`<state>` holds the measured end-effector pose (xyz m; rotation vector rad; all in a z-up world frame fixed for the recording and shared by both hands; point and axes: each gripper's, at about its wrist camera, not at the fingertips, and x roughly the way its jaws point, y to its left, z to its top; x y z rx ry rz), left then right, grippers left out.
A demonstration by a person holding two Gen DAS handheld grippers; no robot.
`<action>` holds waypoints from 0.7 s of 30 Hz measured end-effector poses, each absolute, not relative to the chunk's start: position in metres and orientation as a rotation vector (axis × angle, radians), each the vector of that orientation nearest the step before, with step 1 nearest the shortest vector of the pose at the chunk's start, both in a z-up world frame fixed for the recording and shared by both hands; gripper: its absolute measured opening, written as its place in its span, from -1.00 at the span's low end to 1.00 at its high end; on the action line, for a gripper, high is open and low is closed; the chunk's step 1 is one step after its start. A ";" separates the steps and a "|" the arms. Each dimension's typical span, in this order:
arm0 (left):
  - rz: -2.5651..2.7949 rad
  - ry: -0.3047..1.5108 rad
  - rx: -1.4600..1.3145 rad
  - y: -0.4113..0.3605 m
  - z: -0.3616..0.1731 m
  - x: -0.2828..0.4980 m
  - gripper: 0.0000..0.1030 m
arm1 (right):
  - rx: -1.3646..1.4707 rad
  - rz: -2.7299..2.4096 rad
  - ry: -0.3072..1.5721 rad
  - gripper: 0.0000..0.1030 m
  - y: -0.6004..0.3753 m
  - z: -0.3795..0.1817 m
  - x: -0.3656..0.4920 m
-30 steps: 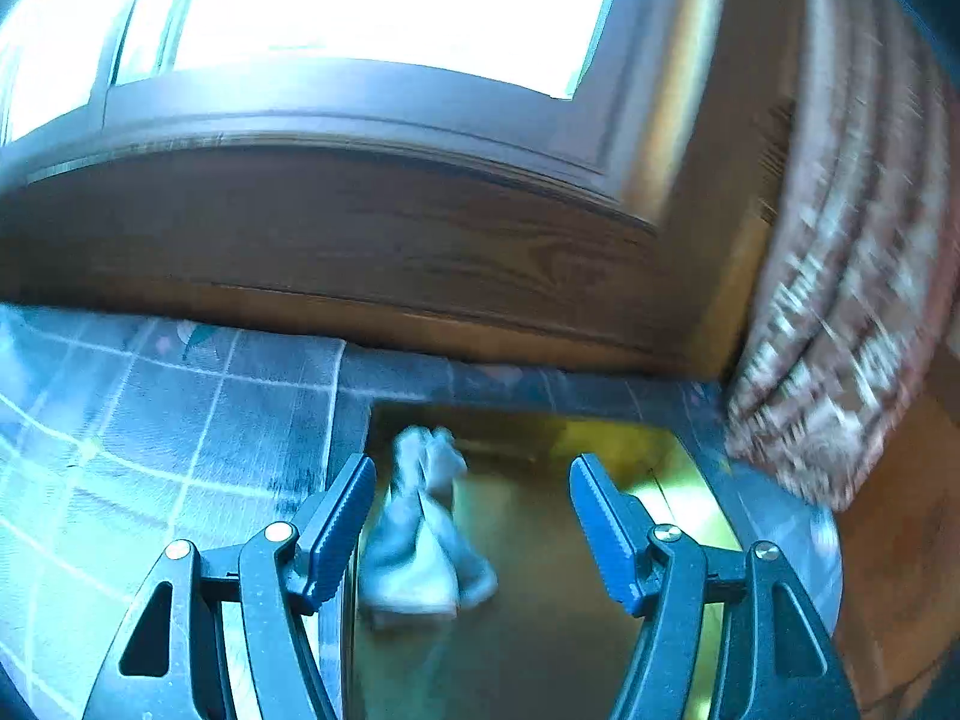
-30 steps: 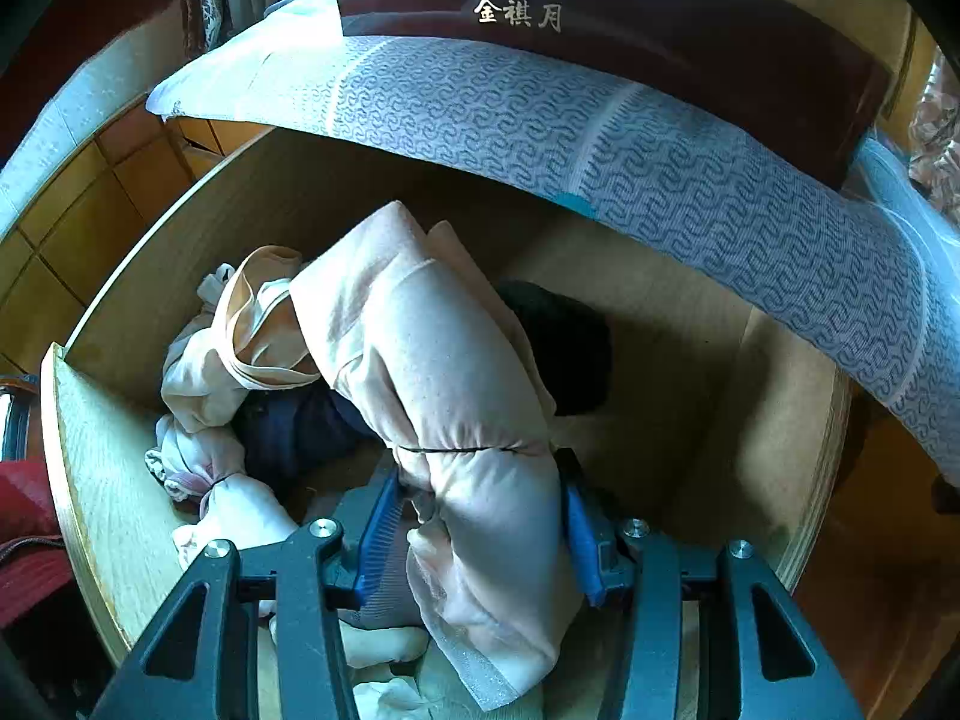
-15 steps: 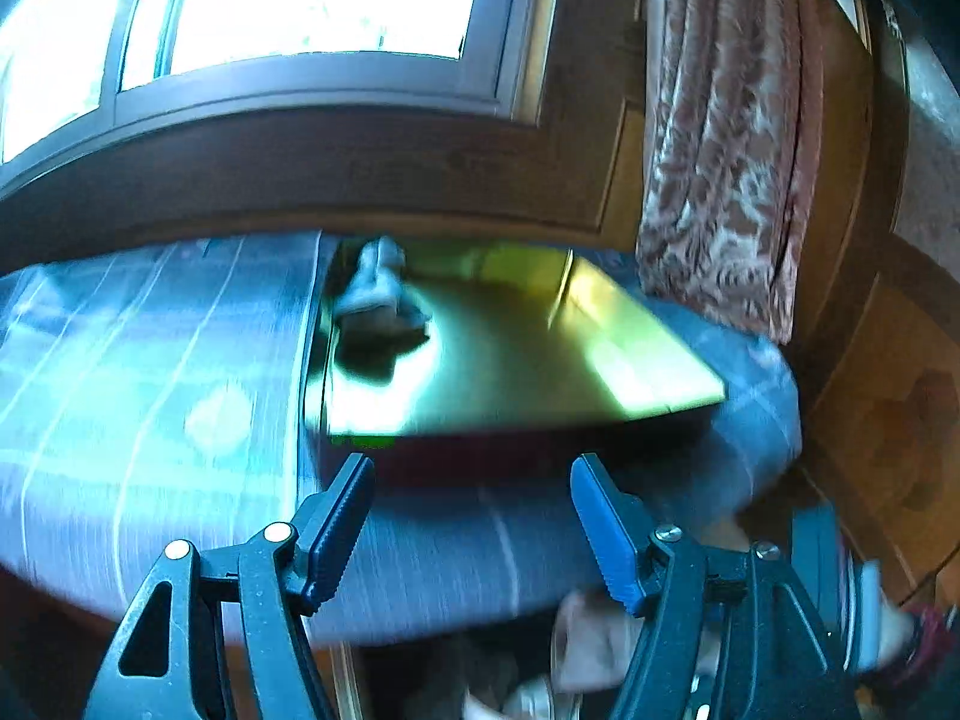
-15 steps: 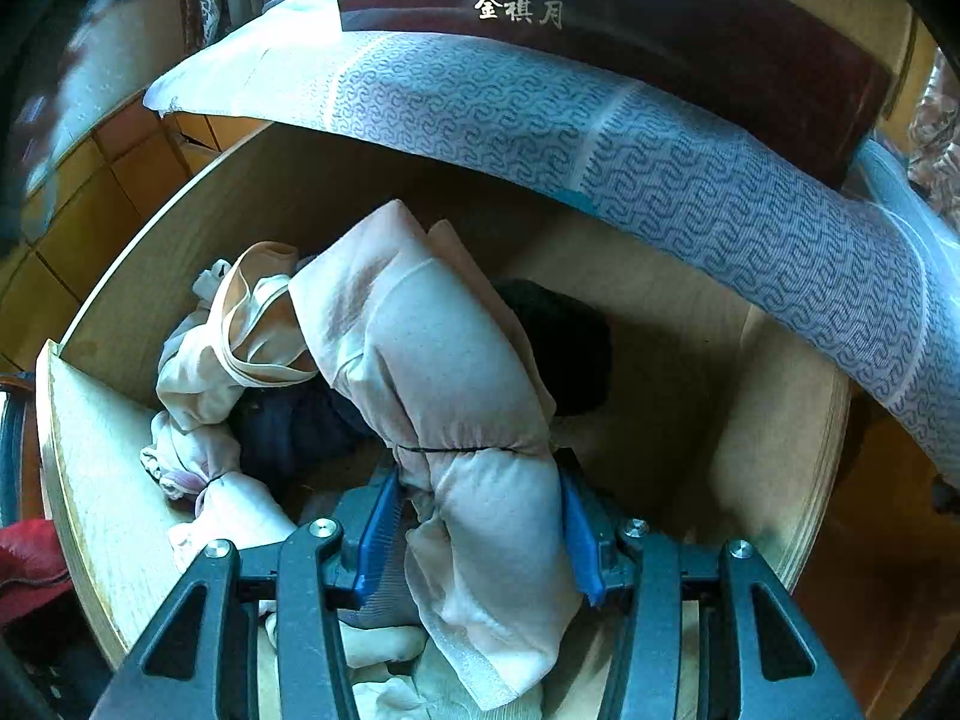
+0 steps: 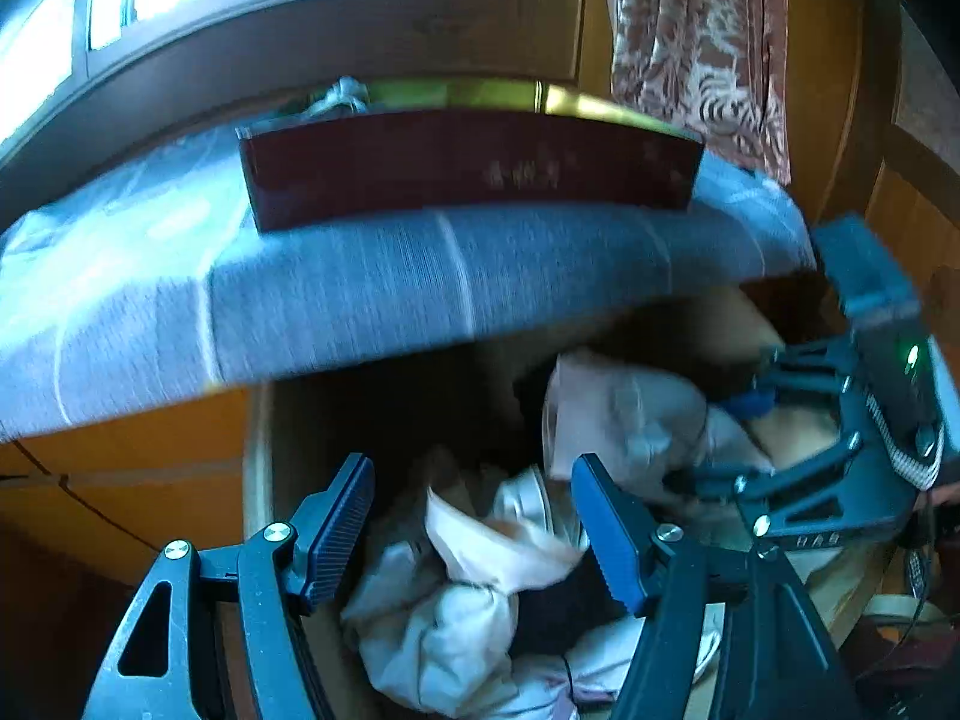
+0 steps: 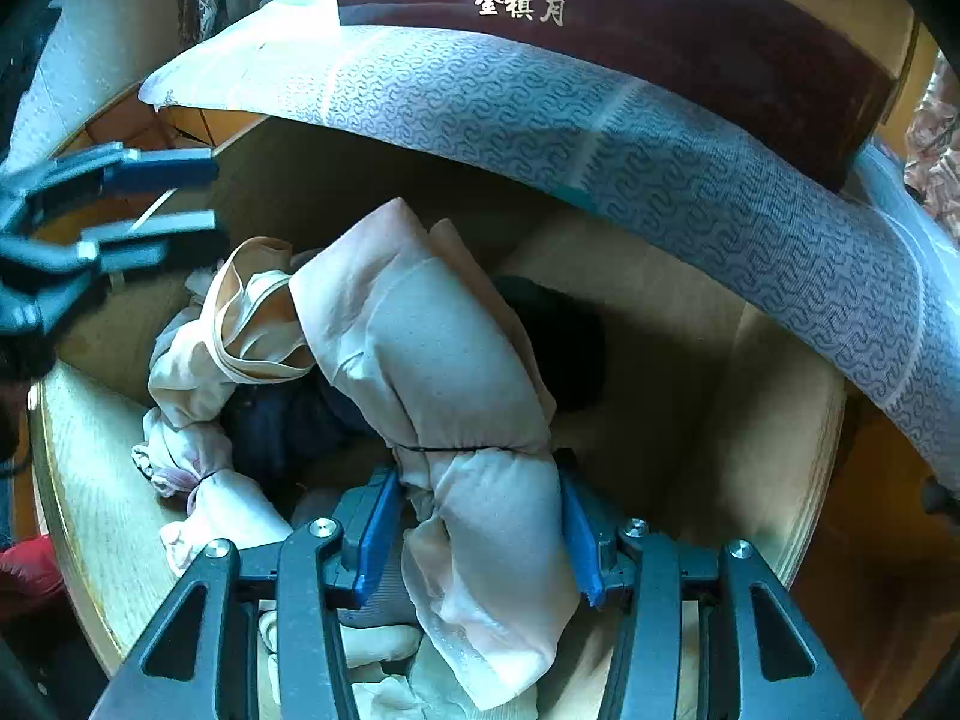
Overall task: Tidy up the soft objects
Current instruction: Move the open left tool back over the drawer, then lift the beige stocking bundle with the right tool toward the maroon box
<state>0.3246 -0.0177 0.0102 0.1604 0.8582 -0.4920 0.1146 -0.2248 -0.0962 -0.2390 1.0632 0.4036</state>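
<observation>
Inside wooden drawer (image 6: 774, 420), under cloth-draped ledge (image 6: 660, 138): right gripper (image 6: 477, 522) clamped on pink padded garment (image 6: 432, 348), both pads pressing its lower fold. Garment's long axis runs away from jaws toward drawer back, upper end draped over dark item (image 6: 564, 336). Left gripper (image 5: 474, 531) empty, jaws apart, poised above pile of pale clothes (image 5: 480, 588) at drawer's left end. Pile lies straight ahead and below left jaws; likely left's next pick. Red box (image 6: 630, 18) sits on ledge above.

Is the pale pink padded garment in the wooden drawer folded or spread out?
Folded: the pale pink padded garment is doubled into a thick bundle, squeezed between the right gripper jaws.
</observation>
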 end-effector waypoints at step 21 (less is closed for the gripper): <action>-0.549 1.024 0.140 -0.016 -0.002 0.322 0.34 | -0.198 0.414 1.046 -0.04 -0.222 -0.096 0.108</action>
